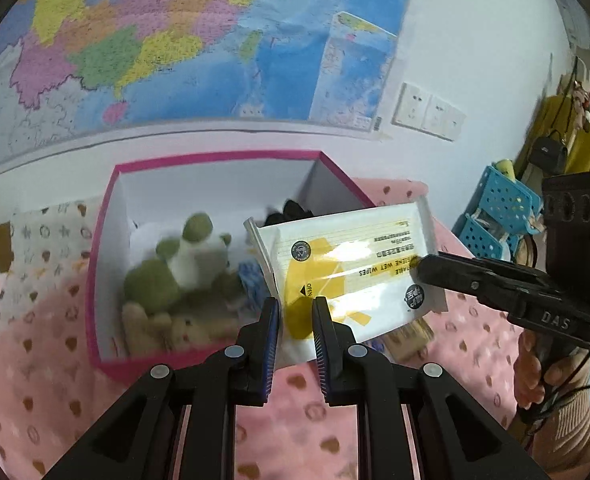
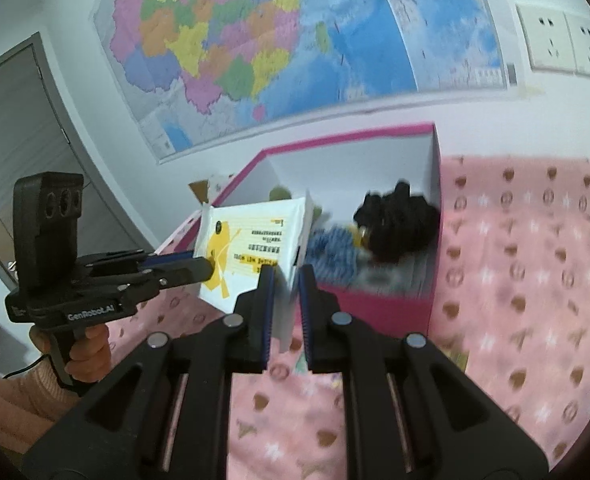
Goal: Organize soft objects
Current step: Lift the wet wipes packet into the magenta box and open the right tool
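Note:
A white and yellow pack of wet wipes (image 1: 347, 276) is held in the air over the near right corner of a pink box (image 1: 107, 216) with white inside walls. My left gripper (image 1: 296, 312) is shut on the pack's near edge. My right gripper (image 2: 286, 280) is shut on its other end and shows in the left wrist view (image 1: 427, 270). The pack also shows in the right wrist view (image 2: 251, 248). Inside the box lie a green and white plush toy (image 1: 179, 264), a beige plush (image 1: 163, 328), a blue striped cloth (image 2: 331, 248) and a black soft item (image 2: 399, 216).
The box (image 2: 375, 300) stands on a pink dotted blanket (image 2: 527, 280) against a white wall with a large map (image 1: 155, 40). A blue perforated basket (image 1: 499, 208) stands at the right. A patterned cloth (image 1: 47, 240) lies left of the box. Wall sockets (image 1: 427, 110) are nearby.

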